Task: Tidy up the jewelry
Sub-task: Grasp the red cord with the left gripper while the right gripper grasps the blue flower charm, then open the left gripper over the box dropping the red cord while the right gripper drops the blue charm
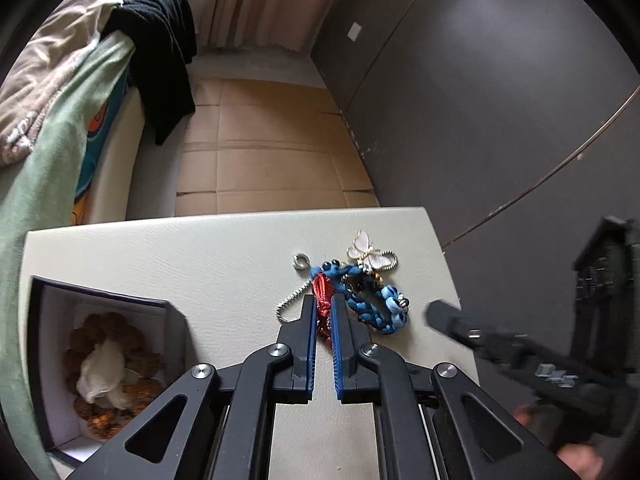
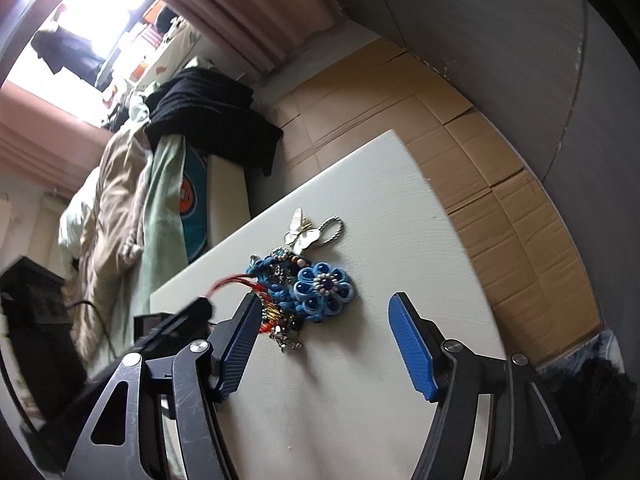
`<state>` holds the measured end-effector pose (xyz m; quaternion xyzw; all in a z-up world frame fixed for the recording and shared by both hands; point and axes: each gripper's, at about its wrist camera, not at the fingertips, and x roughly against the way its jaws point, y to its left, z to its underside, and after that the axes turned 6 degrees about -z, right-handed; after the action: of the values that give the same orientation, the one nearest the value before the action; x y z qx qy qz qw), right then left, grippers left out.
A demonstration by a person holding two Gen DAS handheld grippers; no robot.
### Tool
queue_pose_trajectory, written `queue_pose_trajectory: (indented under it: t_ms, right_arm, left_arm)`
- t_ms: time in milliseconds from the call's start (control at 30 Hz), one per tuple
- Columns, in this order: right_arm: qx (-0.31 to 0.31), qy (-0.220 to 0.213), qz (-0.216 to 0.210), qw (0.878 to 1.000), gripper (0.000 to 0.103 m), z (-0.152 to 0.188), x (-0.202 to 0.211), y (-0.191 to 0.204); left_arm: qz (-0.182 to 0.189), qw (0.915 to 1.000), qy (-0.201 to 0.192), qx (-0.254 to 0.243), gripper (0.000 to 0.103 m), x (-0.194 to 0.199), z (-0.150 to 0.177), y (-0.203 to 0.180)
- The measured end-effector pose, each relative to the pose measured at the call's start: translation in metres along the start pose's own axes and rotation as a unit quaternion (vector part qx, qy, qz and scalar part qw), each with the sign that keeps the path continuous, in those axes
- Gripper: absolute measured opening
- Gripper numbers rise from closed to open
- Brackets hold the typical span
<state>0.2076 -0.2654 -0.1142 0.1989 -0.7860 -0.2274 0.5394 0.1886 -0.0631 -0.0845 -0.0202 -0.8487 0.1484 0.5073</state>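
Jewelry pile (image 1: pixel 356 292) sits mid-table (image 1: pixel 160 256). Left gripper (image 1: pixel 323 308) is pinched tight on the pile's red cord (image 1: pixel 322 294). Right gripper (image 2: pixel 324 320) hovers wide, empty, just short of the pile. Open box (image 1: pixel 52 320) at the table's left edge holds brown beads (image 1: pixel 136 360) and white tissue (image 1: pixel 102 372).

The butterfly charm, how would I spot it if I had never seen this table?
Start at the white table and find the tangled jewelry pile near its far right corner. At the pile's far edge, just beyond the blue braided bracelet, lies the butterfly charm. It alone is pale: pearly white wings edged in gold, with a small ball chain looped beside it.
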Motion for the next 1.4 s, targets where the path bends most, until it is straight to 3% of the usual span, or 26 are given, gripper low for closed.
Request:
queue_pose_trajectory:
  t_ms: [133, 467, 500, 533, 667, 733, 1033, 1300, 1333, 1367, 1400]
  right_arm:
    - [0.014, 0.013, 0.011, 1.000, 0.056, 0.001, -0.016, 0.006]
    - [0.041, 0.004, 0.064, 0.997, 0.055, 0.001, -0.037, 0.012]
    - [0.047, 0.004, 0.071, 0.996, 0.049, 0.002, -0.038, 0.014]
    - [0.049, 0.006, 0.073, 0.996, 0.034, 0.002, -0.039, 0.016]
    - [0.063, 0.002, 0.075, 0.995, 0.026, 0.004, -0.036, 0.020]
    - [0.065, -0.002, 0.063, 0.996, 0.011, 0.004, -0.029, 0.022]
    - [0.066, -0.017, 0.010, 0.998, 0.011, 0.010, -0.010, 0.032]
    - [0.064, -0.038, -0.023, 0.997, 0.011, 0.017, 0.006, 0.044]
    - [0.063, -0.040, -0.025, 0.997, 0.011, 0.018, 0.006, 0.045]
    - [0.062, -0.044, -0.032, 0.997, 0.011, 0.019, 0.008, 0.047]
    - [0.062, -0.047, -0.038, 0.996, 0.011, 0.020, 0.010, 0.048]
  left_arm:
    - [-0.001, 0.9998, -0.014, 0.011, 0.007, 0.017, -0.005, 0.012]
    - [-0.014, 0.9981, -0.047, 0.035, 0.007, 0.063, -0.018, 0.043]
    - [-0.016, 0.9980, -0.050, 0.037, 0.007, 0.067, -0.018, 0.046]
    - [-0.019, 0.9977, -0.053, 0.037, 0.007, 0.072, -0.018, 0.048]
    - [-0.029, 0.9970, -0.060, 0.038, 0.007, 0.087, -0.013, 0.058]
    - [-0.032, 0.9968, -0.061, 0.041, 0.007, 0.091, -0.009, 0.062]
    - [-0.041, 0.9945, -0.070, 0.066, 0.007, 0.098, 0.013, 0.086]
    - [-0.042, 0.9929, -0.061, 0.093, 0.008, 0.077, 0.036, 0.113]
    - [-0.045, 0.9925, -0.059, 0.098, 0.009, 0.074, 0.039, 0.117]
    - [-0.041, 0.9923, -0.058, 0.102, 0.022, 0.071, 0.041, 0.121]
    - [-0.030, 0.9919, -0.059, 0.108, 0.051, 0.069, 0.044, 0.125]
